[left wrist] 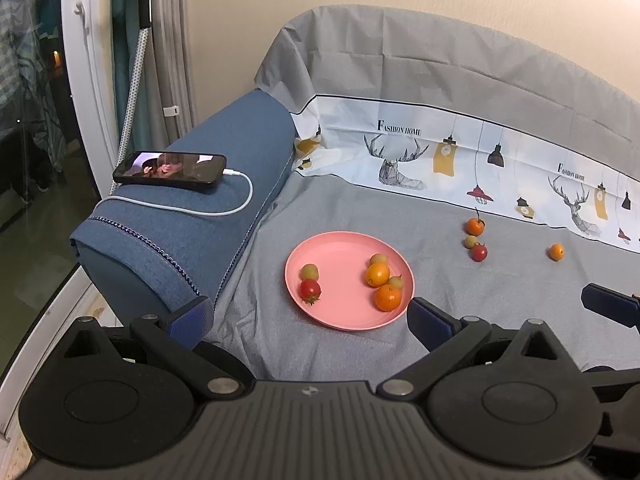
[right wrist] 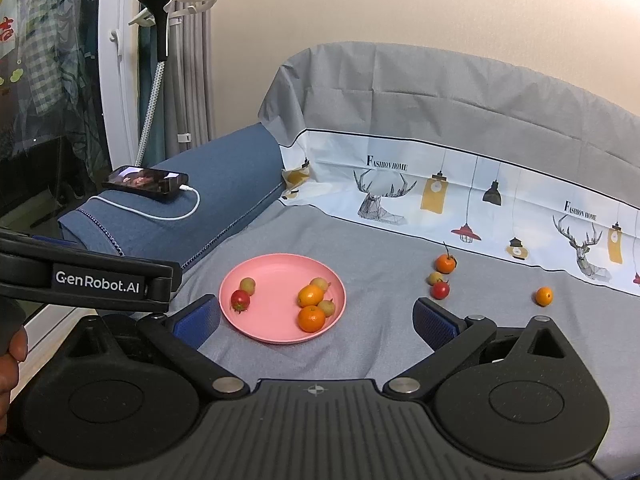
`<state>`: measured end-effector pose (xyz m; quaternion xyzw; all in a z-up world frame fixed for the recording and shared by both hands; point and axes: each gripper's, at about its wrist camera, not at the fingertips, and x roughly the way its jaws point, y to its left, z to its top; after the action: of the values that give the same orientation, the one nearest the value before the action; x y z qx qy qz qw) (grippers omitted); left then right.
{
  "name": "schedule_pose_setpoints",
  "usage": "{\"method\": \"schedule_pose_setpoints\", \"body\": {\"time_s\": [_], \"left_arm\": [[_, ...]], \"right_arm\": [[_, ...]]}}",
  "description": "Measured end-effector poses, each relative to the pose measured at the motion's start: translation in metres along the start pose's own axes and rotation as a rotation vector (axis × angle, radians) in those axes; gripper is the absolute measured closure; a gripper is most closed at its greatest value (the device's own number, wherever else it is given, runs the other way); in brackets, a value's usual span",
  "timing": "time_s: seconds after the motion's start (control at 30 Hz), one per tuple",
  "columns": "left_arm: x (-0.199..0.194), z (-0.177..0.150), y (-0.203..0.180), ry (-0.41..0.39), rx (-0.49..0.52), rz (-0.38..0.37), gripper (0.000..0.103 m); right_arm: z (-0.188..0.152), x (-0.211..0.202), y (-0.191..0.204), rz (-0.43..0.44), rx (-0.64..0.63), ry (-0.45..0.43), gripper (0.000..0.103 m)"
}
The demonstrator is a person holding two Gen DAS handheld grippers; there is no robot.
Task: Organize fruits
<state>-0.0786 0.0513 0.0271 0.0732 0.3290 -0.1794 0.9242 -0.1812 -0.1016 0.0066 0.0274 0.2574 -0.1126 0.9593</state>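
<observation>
A pink plate (left wrist: 340, 320) (right wrist: 276, 332) lies on the grey sheet. It holds a red tomato (left wrist: 310, 290) (right wrist: 240, 300), two oranges (left wrist: 387, 297) (right wrist: 311, 318) and three small greenish fruits (left wrist: 309, 271). On the sheet to the right lie an orange with a stem (left wrist: 474, 225) (right wrist: 445, 263), a greenish fruit (left wrist: 471, 241), a red tomato (left wrist: 479, 252) (right wrist: 440, 289) and a lone orange (left wrist: 556, 251) (right wrist: 543, 295). My left gripper (left wrist: 310, 322) is open and empty, near the plate's front. My right gripper (right wrist: 316, 322) is open and empty, also before the plate.
A blue sofa arm (left wrist: 192, 224) on the left carries a phone (left wrist: 170, 169) on a white cable. A printed sheet covers the sofa back (left wrist: 460, 152). A white door frame and a garment steamer (right wrist: 154, 80) stand at the left.
</observation>
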Motion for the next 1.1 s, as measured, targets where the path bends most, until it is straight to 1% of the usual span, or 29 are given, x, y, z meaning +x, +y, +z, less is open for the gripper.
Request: {"method": "schedule_pose_setpoints", "body": {"time_s": [0.67, 1.1], "left_arm": [[0.025, -0.001, -0.005, 0.062, 0.017, 0.007, 0.0], [0.047, 0.002, -0.014, 0.111, 0.053, 0.019, 0.0]], "right_arm": [[-0.007, 0.022, -0.009, 0.018, 0.042, 0.058, 0.001], [-0.012, 0.043, -0.022, 0.012, 0.09, 0.098, 0.001]]}}
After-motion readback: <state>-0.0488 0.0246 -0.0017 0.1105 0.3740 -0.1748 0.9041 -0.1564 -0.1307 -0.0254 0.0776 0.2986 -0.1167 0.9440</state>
